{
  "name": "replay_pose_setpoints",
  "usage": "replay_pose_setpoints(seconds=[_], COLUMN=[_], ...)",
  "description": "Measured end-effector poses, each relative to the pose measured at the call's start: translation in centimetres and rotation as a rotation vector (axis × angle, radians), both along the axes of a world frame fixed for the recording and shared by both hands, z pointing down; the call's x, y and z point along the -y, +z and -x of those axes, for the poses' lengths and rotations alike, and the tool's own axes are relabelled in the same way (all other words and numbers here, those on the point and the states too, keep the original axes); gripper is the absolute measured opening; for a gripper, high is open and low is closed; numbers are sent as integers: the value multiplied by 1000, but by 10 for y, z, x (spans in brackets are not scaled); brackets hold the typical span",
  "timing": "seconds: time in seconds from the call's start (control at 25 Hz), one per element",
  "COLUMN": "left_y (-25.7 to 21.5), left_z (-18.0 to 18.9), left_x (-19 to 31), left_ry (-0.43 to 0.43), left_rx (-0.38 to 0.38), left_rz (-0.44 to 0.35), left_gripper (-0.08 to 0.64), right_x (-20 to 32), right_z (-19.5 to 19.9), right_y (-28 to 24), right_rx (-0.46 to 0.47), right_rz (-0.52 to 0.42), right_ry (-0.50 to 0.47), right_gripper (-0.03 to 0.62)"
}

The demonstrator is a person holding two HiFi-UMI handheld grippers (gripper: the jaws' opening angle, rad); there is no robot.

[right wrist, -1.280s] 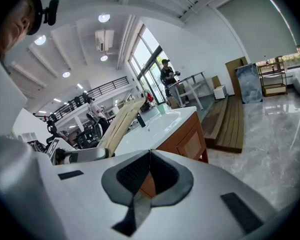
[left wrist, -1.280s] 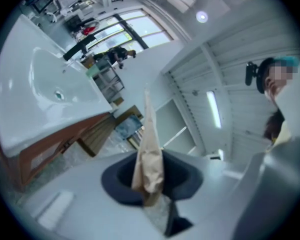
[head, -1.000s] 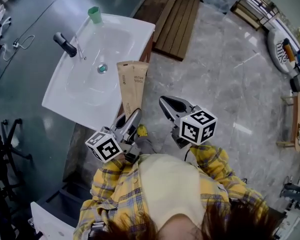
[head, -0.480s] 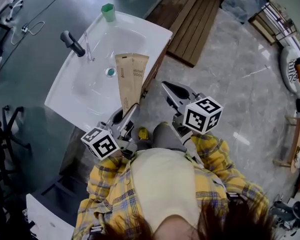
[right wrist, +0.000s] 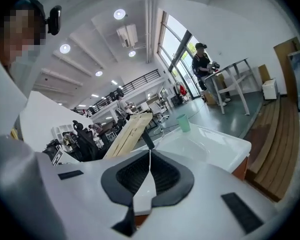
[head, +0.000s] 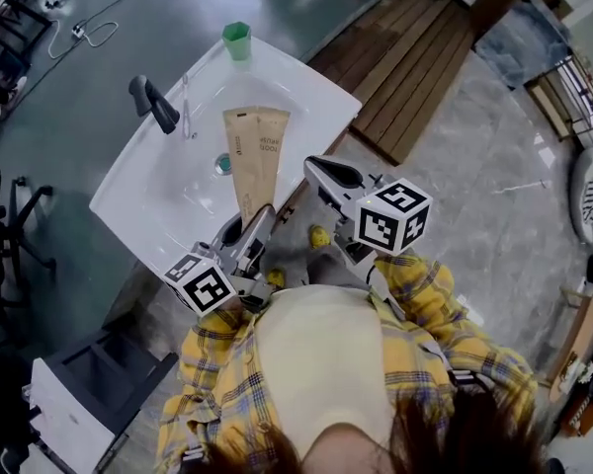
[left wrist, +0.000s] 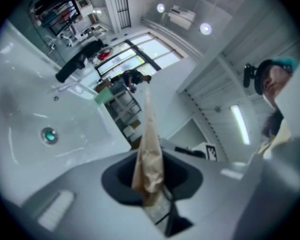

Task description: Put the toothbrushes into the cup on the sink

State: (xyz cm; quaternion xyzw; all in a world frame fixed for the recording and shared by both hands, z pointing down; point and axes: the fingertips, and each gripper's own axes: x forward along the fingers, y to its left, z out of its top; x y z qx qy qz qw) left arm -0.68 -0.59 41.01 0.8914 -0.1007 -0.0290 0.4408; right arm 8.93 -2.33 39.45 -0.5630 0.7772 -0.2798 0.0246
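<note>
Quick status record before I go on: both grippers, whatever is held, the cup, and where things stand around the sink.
left gripper: shut on the paper packets
paper packets: brown, apparently two side by side, pinched at the near end, reaching out over the basin
right gripper: shut, nothing between its jaws, off the sink's right edge
cup: green, upright on the sink's far corner, apart from the packets
sink: white
faucet: dark, on the left rim
task state: packets not yet in the cup
</note>
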Motion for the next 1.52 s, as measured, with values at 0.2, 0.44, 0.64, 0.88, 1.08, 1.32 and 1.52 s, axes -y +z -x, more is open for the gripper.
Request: replay_pose_setpoints(seconds=[0.2, 0.44, 0.64, 0.88, 1.08, 1.32, 1.52], left_y=[-2, -7, -5, -11, -9, -8, -6], left_z=[-22, -49, -52, -51, -52, -54, -53], left_x=[18, 30, 31, 32, 30, 29, 29], left_ry=[-65, -151, -193, -208, -184, -166, -170], left_rx=[-20, -43, -69, -128, -123, -137, -137], left_rz=[5, 15, 25, 42, 36, 34, 19], left_gripper=[61, 61, 61, 61, 61, 61, 63], right_x=[27, 52, 63, 73, 81, 84, 83], right_z=[-14, -37, -30, -11, -4, -1, 1], right_y=[-7, -24, -26, -38, -36, -33, -35], right_rx=[3, 98, 201, 320, 356, 374, 384], right_rz=[-19, -56, -39, -9, 6, 24, 22], right_ry=[-101, -209, -297, -428, -476, -519, -554], right_gripper=[14, 15, 15, 117, 117, 116, 70])
